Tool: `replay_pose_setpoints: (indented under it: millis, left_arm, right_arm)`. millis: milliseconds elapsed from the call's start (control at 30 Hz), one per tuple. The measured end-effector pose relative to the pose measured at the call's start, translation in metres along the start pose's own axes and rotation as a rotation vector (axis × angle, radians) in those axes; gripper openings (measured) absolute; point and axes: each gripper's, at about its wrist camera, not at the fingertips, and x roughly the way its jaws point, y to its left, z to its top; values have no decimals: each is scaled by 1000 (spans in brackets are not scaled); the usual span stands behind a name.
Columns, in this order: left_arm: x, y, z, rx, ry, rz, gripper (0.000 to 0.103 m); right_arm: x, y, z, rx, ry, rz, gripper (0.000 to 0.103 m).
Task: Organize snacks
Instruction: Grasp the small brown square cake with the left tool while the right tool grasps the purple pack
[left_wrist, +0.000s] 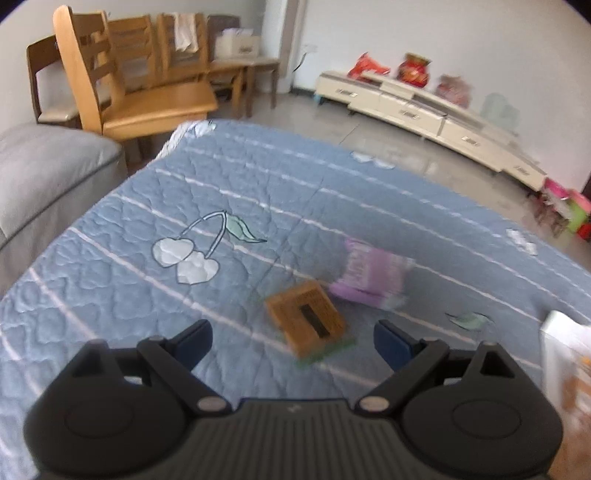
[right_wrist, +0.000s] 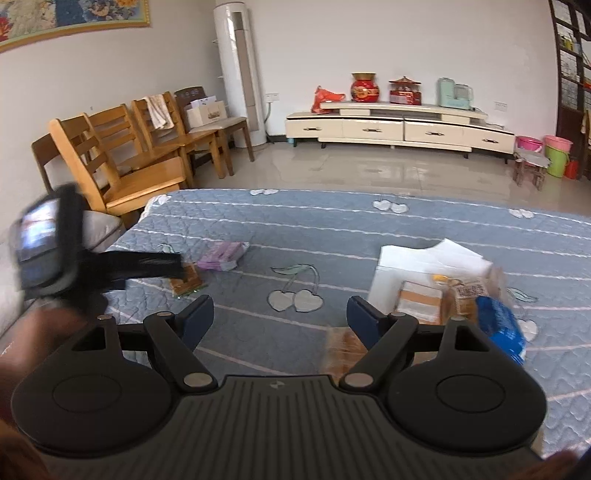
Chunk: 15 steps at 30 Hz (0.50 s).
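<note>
Blue-padded fingers of the left gripper (left_wrist: 293, 341) stand wide apart, holding nothing; the brown snack pack (left_wrist: 306, 319) lies on the quilt (left_wrist: 110, 236) low in the frame, between and just beyond the tips. A purple pack (left_wrist: 373, 275) lies just beside it, centre right. The right gripper (right_wrist: 280, 317) is likewise wide and empty. The white box (right_wrist: 413, 266) at right centre holds snacks; a blue pack (right_wrist: 502, 326) sits at its near edge.
</note>
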Motion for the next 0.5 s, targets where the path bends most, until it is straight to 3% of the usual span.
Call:
replay_pose_setpoints:
  millis: [133, 267, 333, 367, 467, 500]
  left_arm:
    - [26, 1, 9, -28, 28, 18, 93]
    - [34, 2, 10, 18, 26, 21, 84]
    - [29, 2, 8, 54, 10, 11, 74]
    - [26, 2, 6, 81, 1, 2, 63]
    - [16, 9, -2, 141, -21, -41, 53]
    - [12, 13, -4, 149, -27, -61, 43]
  right_arm:
    - [7, 2, 2, -12, 0, 14, 99]
    - [17, 4, 2, -15, 7, 18, 99]
    - [22, 7, 3, -17, 12, 19, 99]
    - [24, 8, 2, -16, 14, 19, 100]
    - [28, 14, 3, -27, 17, 20, 100]
    - [30, 17, 4, -33, 18, 17, 100]
